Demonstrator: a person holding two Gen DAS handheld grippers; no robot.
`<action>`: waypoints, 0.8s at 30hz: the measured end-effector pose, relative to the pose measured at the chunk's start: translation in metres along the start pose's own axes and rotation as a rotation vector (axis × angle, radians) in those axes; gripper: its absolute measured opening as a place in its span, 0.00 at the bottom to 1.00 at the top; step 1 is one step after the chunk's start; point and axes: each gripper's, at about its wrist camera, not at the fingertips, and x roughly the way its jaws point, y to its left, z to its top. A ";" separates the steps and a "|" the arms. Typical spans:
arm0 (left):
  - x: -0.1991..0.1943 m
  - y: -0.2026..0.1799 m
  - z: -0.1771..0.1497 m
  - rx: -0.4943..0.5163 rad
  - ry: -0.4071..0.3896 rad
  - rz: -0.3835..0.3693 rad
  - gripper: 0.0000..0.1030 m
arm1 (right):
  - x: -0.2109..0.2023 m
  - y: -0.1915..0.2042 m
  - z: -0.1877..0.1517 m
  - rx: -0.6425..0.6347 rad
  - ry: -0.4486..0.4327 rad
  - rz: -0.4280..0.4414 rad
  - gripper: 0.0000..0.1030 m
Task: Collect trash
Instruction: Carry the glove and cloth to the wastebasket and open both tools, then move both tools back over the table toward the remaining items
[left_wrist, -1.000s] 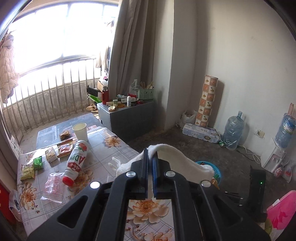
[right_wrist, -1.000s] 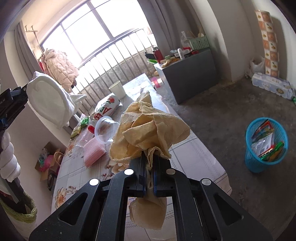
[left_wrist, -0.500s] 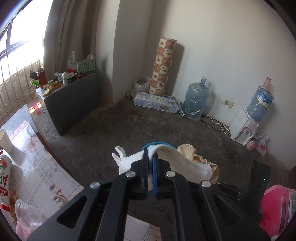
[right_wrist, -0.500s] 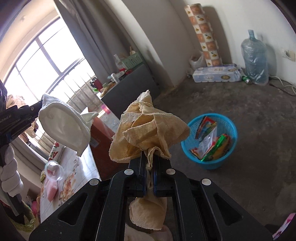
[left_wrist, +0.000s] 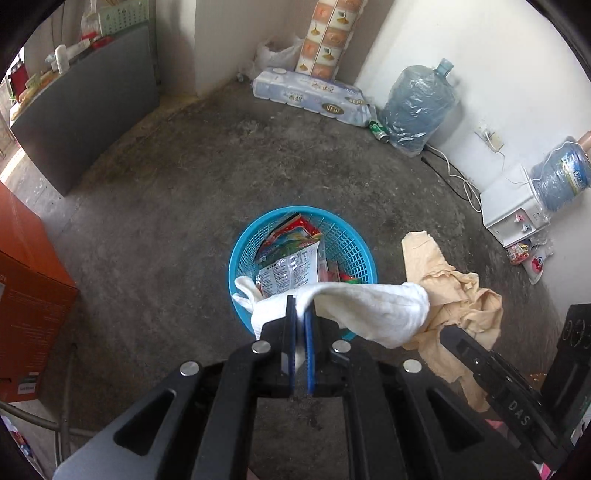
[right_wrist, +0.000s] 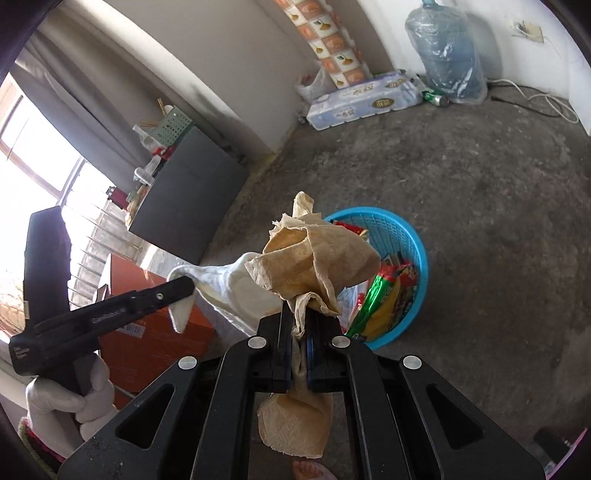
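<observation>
Both grippers swung off the table, now over blue basket (left_wrist: 354, 243).
Left gripper (left_wrist: 300, 314) clenched on white tissue (left_wrist: 369, 310), draped rightward above the rim; right gripper (right_wrist: 298, 325) clenched on crumpled brown paper (right_wrist: 317, 266), bunched upward. Orange box (left_wrist: 26, 295) left, water jug (left_wrist: 417, 107) behind.

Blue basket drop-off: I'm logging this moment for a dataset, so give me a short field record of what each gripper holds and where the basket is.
left gripper: shut on white tissue
right gripper: shut on tan crumpled paper
blue basket: on the concrete floor, below and ahead of both grippers
basket contents: snack wrappers
held items: both above the basket, not yet released
nearby: orange box on the left side of the left wrist view
</observation>
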 end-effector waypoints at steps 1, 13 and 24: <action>0.012 0.002 0.004 -0.024 0.015 -0.016 0.08 | 0.004 -0.001 0.001 0.003 0.011 0.003 0.04; 0.004 0.038 0.014 -0.148 -0.029 -0.019 0.43 | 0.117 0.018 0.010 -0.077 0.238 -0.030 0.09; -0.139 0.081 -0.028 -0.137 -0.154 -0.039 0.47 | 0.175 0.012 0.002 -0.082 0.330 -0.085 0.55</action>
